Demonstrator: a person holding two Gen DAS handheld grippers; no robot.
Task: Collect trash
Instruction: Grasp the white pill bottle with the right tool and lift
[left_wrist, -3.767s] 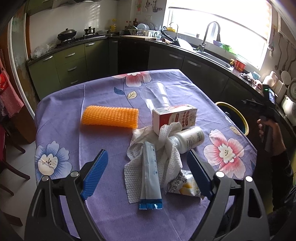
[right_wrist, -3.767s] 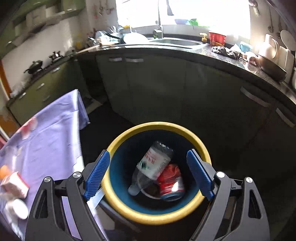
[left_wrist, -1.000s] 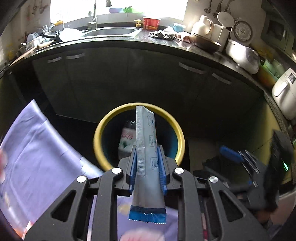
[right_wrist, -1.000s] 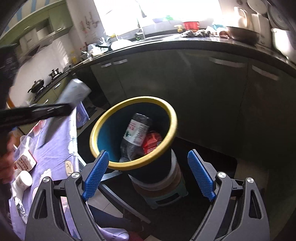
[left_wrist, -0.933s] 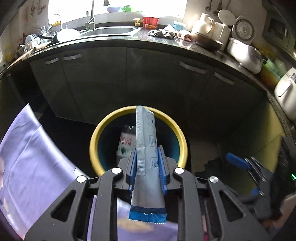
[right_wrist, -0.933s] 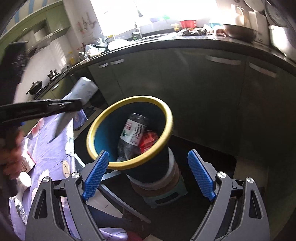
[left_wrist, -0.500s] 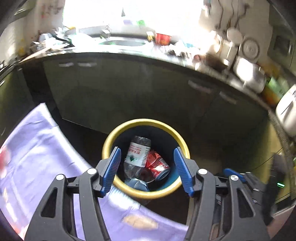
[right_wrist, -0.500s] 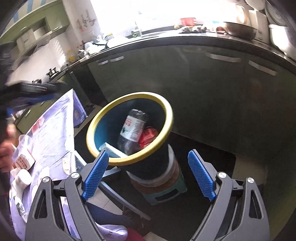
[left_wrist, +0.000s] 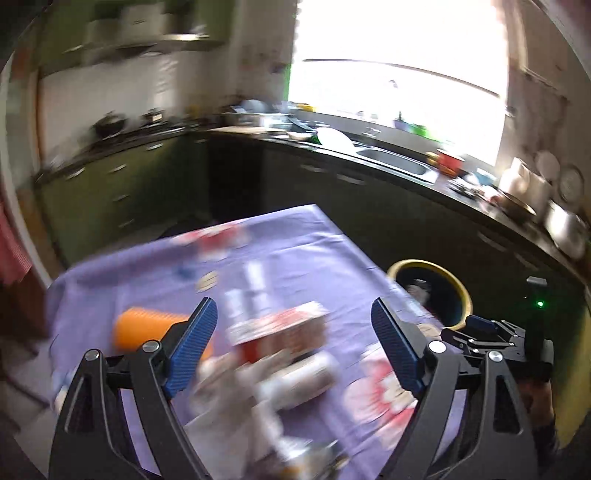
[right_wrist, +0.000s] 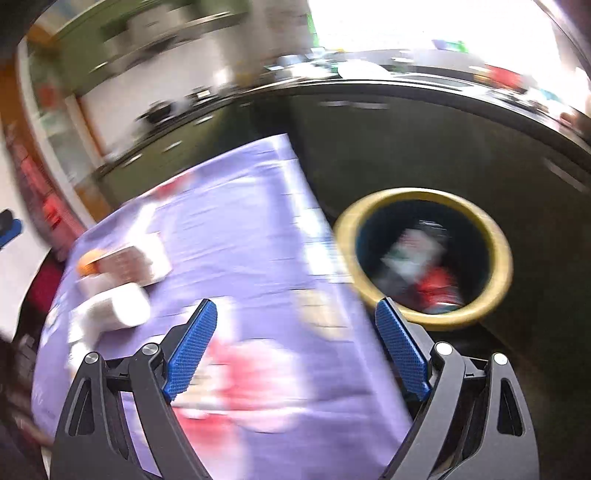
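Note:
Both views are motion-blurred. My left gripper is open and empty above the purple flowered tablecloth. Under it lie a red-and-white carton, a white bottle, a crumpled white paper towel and an orange foam sleeve. My right gripper is open and empty over the table's right edge. The yellow-rimmed bin sits to its right, with a plastic bottle and a red can inside. The bin also shows in the left wrist view.
Dark kitchen cabinets and a counter with a sink run behind the table under a bright window. The right gripper's body shows at the right of the left wrist view. The carton and white bottle show in the right wrist view.
My left gripper opened and dropped the long silver-blue sachet into the bin, then swung back over the table. My right gripper turned left from the bin toward the table.

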